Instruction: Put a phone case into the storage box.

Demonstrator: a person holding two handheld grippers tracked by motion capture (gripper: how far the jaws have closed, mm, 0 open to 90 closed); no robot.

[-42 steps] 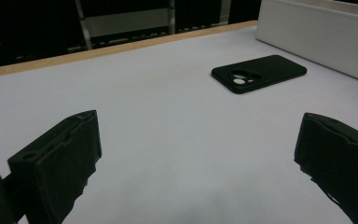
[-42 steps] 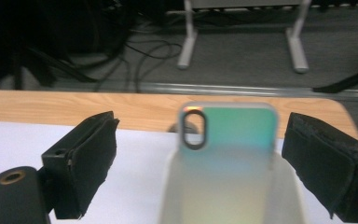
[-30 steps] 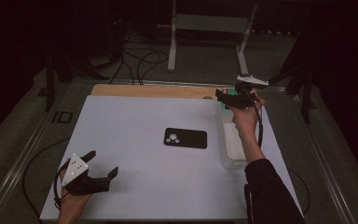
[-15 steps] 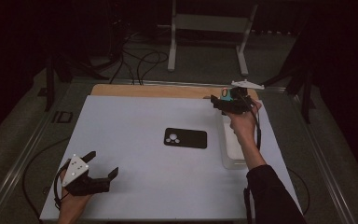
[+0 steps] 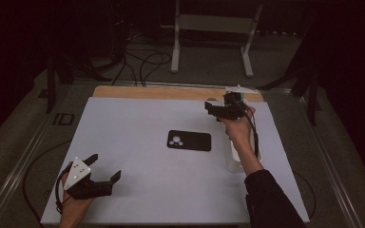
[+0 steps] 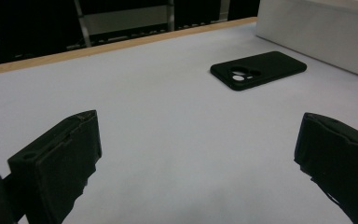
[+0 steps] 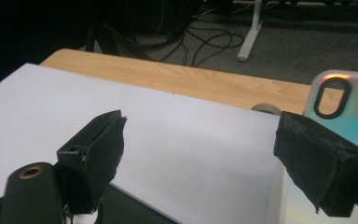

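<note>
A black phone case (image 5: 189, 140) lies flat, camera holes up, in the middle of the white table sheet (image 5: 138, 118). In the left gripper view the same black phone case (image 6: 258, 70) lies ahead to the right. My left gripper (image 5: 105, 166) rests open near the front left corner, nothing between its jaws. My right gripper (image 5: 215, 110) hovers over the far right of the sheet, pointing left. It is open and empty, though its jaws have just been closing a little. In the right gripper view a pale iridescent phone case (image 7: 349, 107) lies beside the right jaw.
A white tray (image 5: 232, 159) stands along the right side of the sheet, under the person's right forearm; in the left gripper view the white tray (image 6: 317, 32) is at the far right. A wooden strip (image 5: 161, 92) borders the far edge. Cables and a stand lie on the floor beyond.
The right hand has carried its gripper leftward and slightly lower, from over the tray's far end to the sheet's far right. The left gripper and the black case have stayed put.
</note>
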